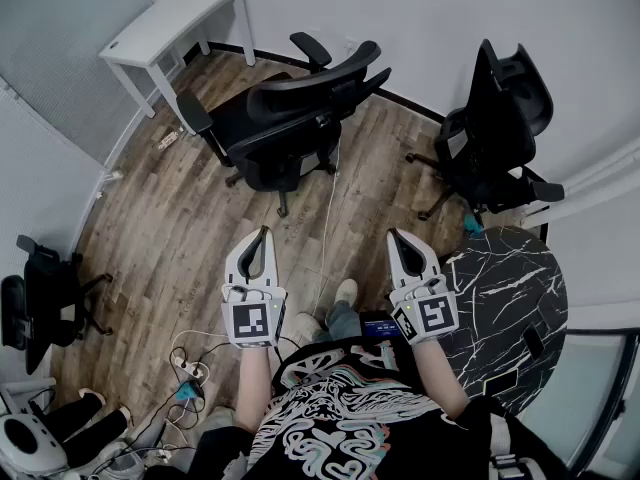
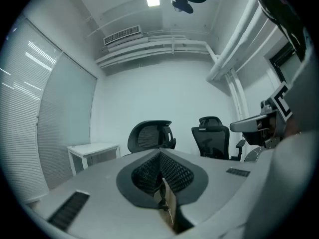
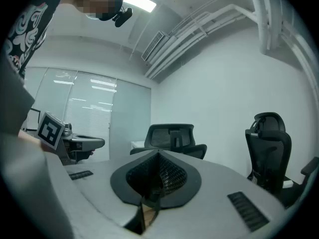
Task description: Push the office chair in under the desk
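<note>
A black office chair point(image 1: 285, 118) stands on the wood floor a little way out from the small white desk point(image 1: 172, 23) at the far left corner, its backrest toward me. The same chair point(image 2: 149, 136) shows ahead in the left gripper view beside the desk point(image 2: 93, 151), and again as the chair point(image 3: 172, 138) in the right gripper view. My left gripper point(image 1: 265, 233) and right gripper point(image 1: 393, 236) are held side by side above the floor, well short of the chair. Both are shut with nothing between the jaws.
A second black chair point(image 1: 495, 133) stands at the far right beside a round black marble table point(image 1: 505, 303). A third black chair point(image 1: 40, 293) sits at the left wall. A white cable point(image 1: 328, 208) and a power strip point(image 1: 190, 368) lie on the floor.
</note>
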